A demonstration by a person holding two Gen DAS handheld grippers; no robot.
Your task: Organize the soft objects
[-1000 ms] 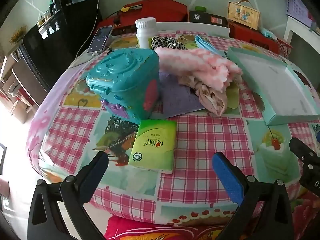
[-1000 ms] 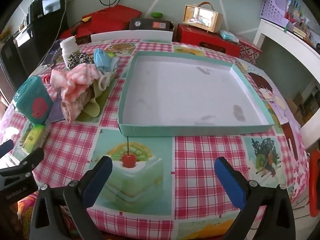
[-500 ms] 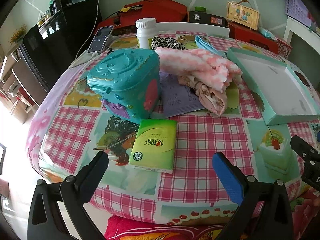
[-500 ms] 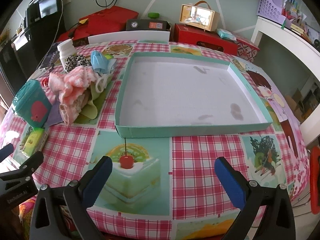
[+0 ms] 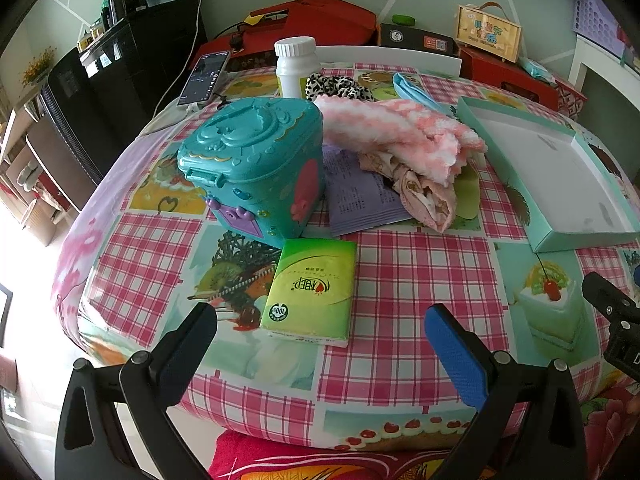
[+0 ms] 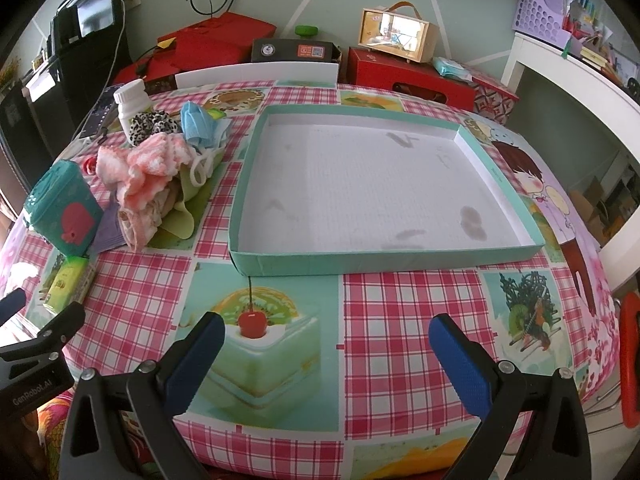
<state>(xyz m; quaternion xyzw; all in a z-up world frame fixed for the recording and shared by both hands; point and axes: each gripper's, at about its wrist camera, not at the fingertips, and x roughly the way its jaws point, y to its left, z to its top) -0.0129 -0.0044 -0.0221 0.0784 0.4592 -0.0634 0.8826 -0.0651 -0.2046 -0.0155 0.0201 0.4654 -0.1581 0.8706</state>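
Observation:
A pile of soft things lies mid-table: a pink and white fluffy cloth (image 5: 400, 136) (image 6: 148, 164) over a beige patterned cloth (image 5: 424, 196), a leopard scrunchie (image 5: 340, 86) (image 6: 154, 124) and a blue face mask (image 5: 412, 88) (image 6: 198, 122) behind it. A green tissue pack (image 5: 312, 288) (image 6: 68, 280) lies nearest my left gripper (image 5: 320, 344), which is open and holds nothing. An empty teal tray (image 6: 400, 264) (image 5: 580, 240) sits in front of my right gripper (image 6: 326, 348), also open and empty, low over the table's near edge.
A teal plastic toy box (image 5: 256, 168) (image 6: 60, 208) stands left of the pile, on a purple leaflet (image 5: 360, 200). A white bottle (image 5: 296, 66) and a phone (image 5: 204, 78) sit at the far side. Red boxes (image 6: 404, 76) and a black cabinet (image 5: 120, 80) surround the table.
Both grippers have drifted slightly, so the table shifts a little in each view. Nothing on the table has moved and both grippers stay open.

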